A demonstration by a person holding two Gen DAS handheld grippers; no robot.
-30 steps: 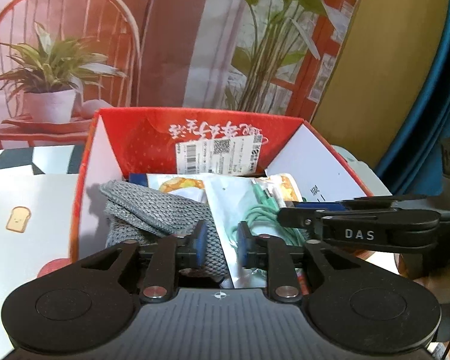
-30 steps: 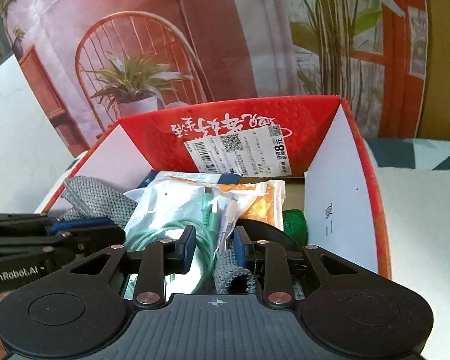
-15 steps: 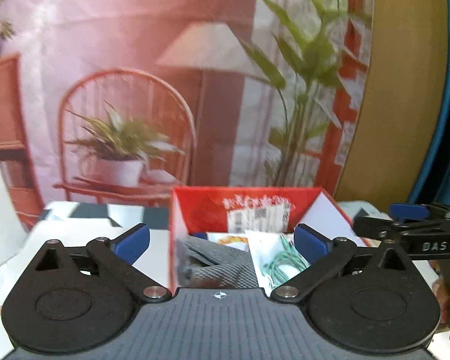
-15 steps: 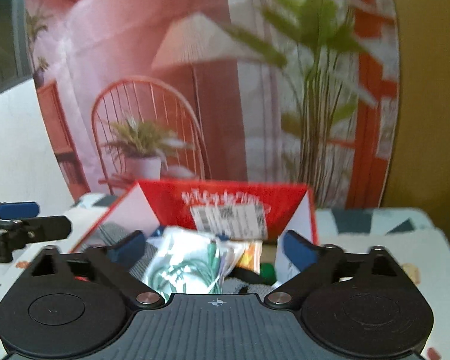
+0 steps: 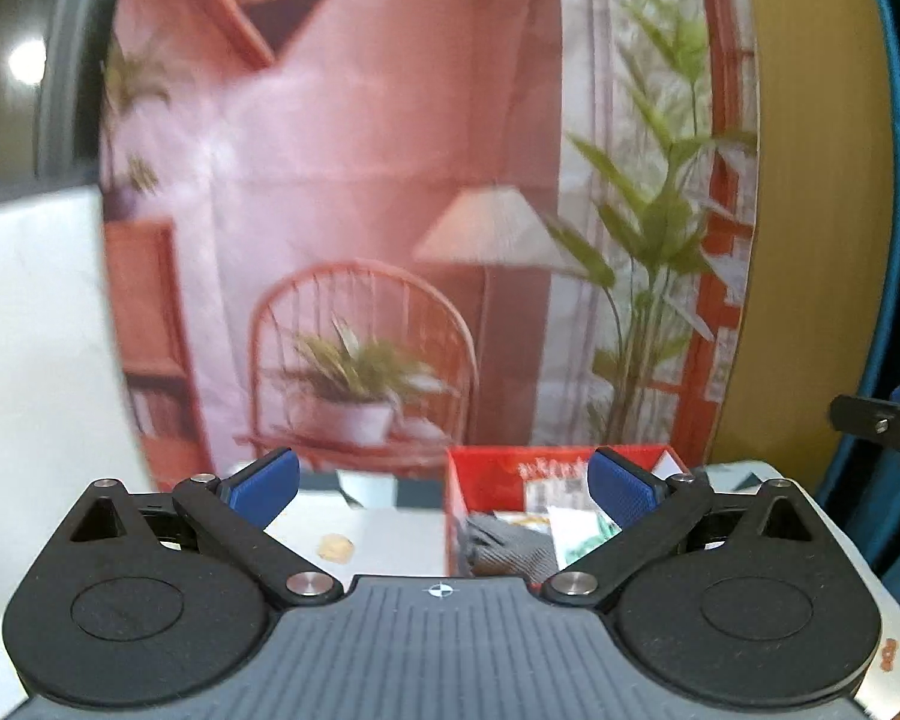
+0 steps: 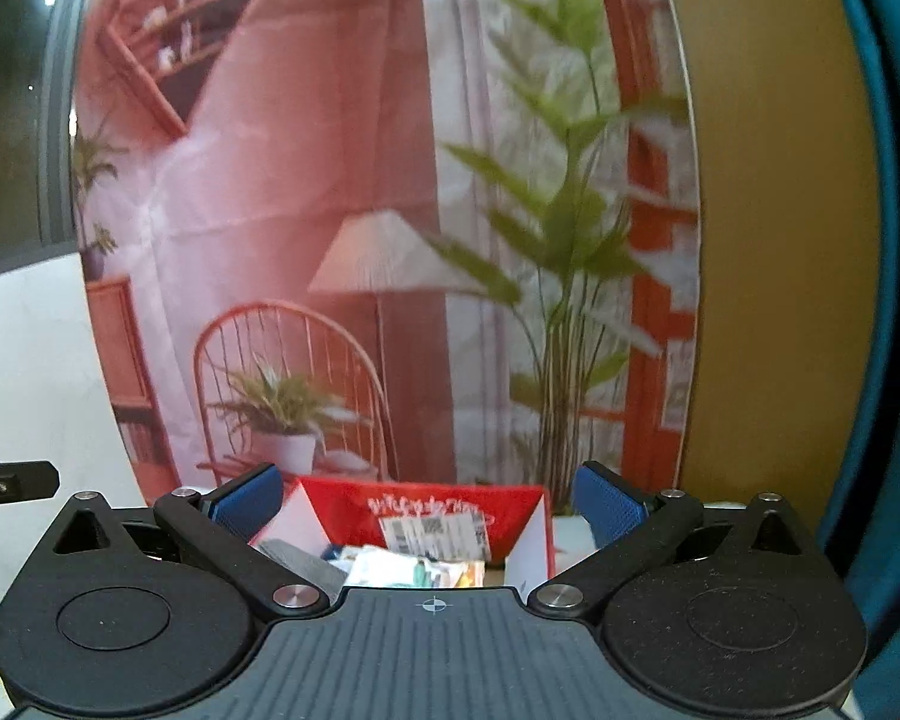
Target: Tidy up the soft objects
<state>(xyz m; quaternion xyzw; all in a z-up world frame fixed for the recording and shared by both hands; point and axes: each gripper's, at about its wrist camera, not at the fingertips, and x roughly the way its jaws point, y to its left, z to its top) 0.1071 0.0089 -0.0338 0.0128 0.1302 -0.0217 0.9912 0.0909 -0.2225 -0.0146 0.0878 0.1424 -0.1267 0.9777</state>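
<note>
Both claws released, nothing between the blue pads on either side. Left gripper [image 5: 443,489] jaws spread wide; right gripper [image 6: 431,503] same.

Surface: white tabletop [image 5: 384,531] with small printed motifs, one toast-like print [image 5: 335,547] near the left claw's view centre. Dark and pale patterned patch at the table's far edge, detail too blurred to read.

Room: printed backdrop [image 5: 354,192] hangs behind the table, picturing a pink wall, a round-backed chair with a potted plant on it, a floor lamp, a tall leafy plant and shelving. White wall [image 5: 36,330] left of it, mustard-yellow panel [image 6: 774,228] to the right, teal fabric [image 6: 894,300] at the far right edge. Backdrop is motion-blurred in both views.

Container: red box [image 6: 426,501] open at the top, white inner side walls, white label with barcode on the inner back wall. It sits on the table in front of the backdrop, low in both views, partly hidden by each gripper body.

Contents: grey knitted cloth [image 5: 504,549] on the box's left side; clear bag with a green cable [image 6: 414,570] beside it toward the middle; orange-printed packet [image 6: 471,573] behind and to the right. Items lie packed against each other; exact overlap cannot be told.

Tip of the other claw shows at each frame's edge: right one at far right of the left view, left one at far left of the right view, both well apart from the box.
</note>
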